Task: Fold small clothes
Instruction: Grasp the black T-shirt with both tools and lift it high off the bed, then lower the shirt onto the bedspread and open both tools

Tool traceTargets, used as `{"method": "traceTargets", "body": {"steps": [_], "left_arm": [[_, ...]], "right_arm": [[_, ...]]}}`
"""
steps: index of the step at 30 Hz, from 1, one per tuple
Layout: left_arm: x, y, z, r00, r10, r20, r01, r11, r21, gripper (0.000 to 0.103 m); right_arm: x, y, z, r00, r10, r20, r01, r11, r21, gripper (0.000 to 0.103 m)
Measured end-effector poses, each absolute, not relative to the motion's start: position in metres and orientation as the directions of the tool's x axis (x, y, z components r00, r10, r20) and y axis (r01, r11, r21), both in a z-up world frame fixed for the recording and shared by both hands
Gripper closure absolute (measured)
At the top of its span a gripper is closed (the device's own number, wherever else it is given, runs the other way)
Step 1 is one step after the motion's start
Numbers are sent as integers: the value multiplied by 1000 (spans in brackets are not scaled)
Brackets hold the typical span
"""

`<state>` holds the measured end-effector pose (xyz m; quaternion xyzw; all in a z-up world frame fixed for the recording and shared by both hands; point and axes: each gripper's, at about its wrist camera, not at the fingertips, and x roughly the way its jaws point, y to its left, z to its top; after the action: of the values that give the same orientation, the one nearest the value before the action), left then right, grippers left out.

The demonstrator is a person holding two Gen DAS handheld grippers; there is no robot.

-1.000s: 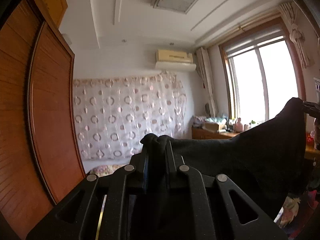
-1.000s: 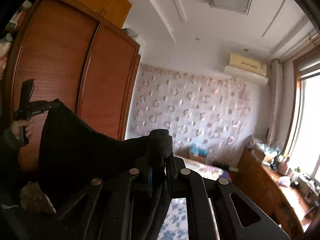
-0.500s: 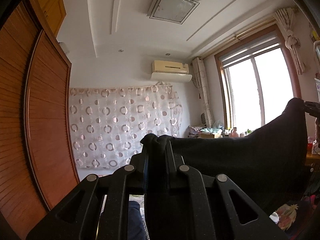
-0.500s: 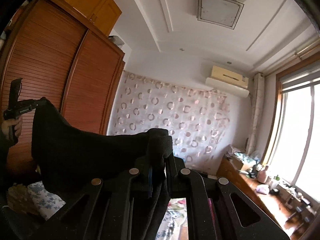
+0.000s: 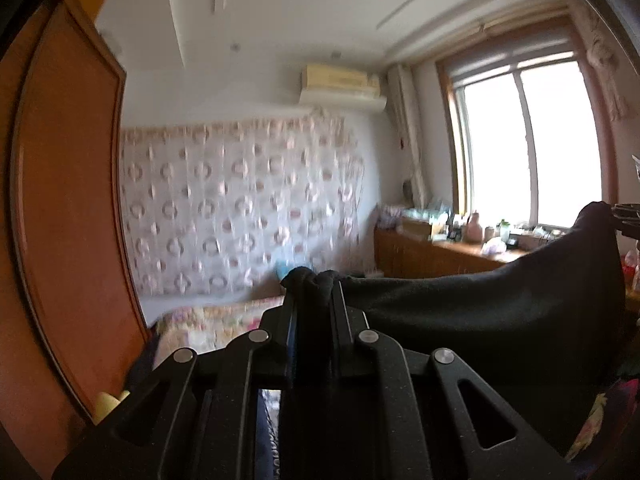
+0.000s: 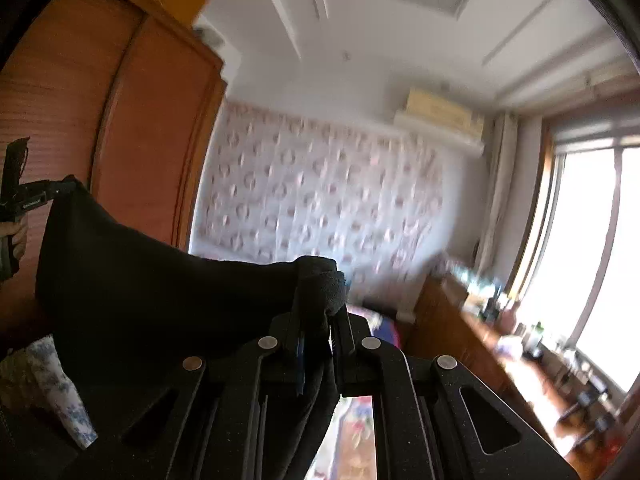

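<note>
A black garment (image 5: 500, 312) hangs stretched in the air between my two grippers. My left gripper (image 5: 314, 292) is shut on one bunched corner of it. My right gripper (image 6: 320, 292) is shut on the other corner, and the cloth (image 6: 152, 280) spreads left from there. In the right wrist view the left gripper (image 6: 44, 194) shows at the far left edge, held by a hand. In the left wrist view the right gripper (image 5: 624, 216) shows at the far right edge. Both cameras point up and across the room.
A wooden wardrobe (image 5: 60, 200) stands at the left. A patterned curtain (image 5: 240, 208) covers the far wall. A cluttered wooden cabinet (image 5: 440, 248) runs under the window (image 5: 532, 148). A floral bedspread (image 5: 208, 324) lies below. An air conditioner (image 5: 340, 84) hangs high.
Both grippers have tilted down from the ceiling toward the room, still gripping the garment stretched between them. The frames are now motion-blurred.
</note>
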<state>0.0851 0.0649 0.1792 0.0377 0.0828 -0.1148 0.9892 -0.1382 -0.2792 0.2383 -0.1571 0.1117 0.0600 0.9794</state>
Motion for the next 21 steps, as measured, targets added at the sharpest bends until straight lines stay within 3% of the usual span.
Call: {"method": "traceTargets", "body": {"steps": [7,8,10,21], "left_arm": [[196,47,90,919,-196,-342,227,973,51,89],[207,45,82,913,-185,-364,220,974,58,89],[228,37,68,898,-171,-405,215,974,66,89],[278,23,43,863,-147,-483,212,974,83,89]], "right_arm": [[-4,-283,130,912,78,-403,-181,957,-225,93],[13,-281,119,910,175,-375,-258,949,-184,93],[47,-276,100,892,154,-426,-252,951,-182,93],[160,-254,88,835,90,-543,-196,970,-141,93]]}}
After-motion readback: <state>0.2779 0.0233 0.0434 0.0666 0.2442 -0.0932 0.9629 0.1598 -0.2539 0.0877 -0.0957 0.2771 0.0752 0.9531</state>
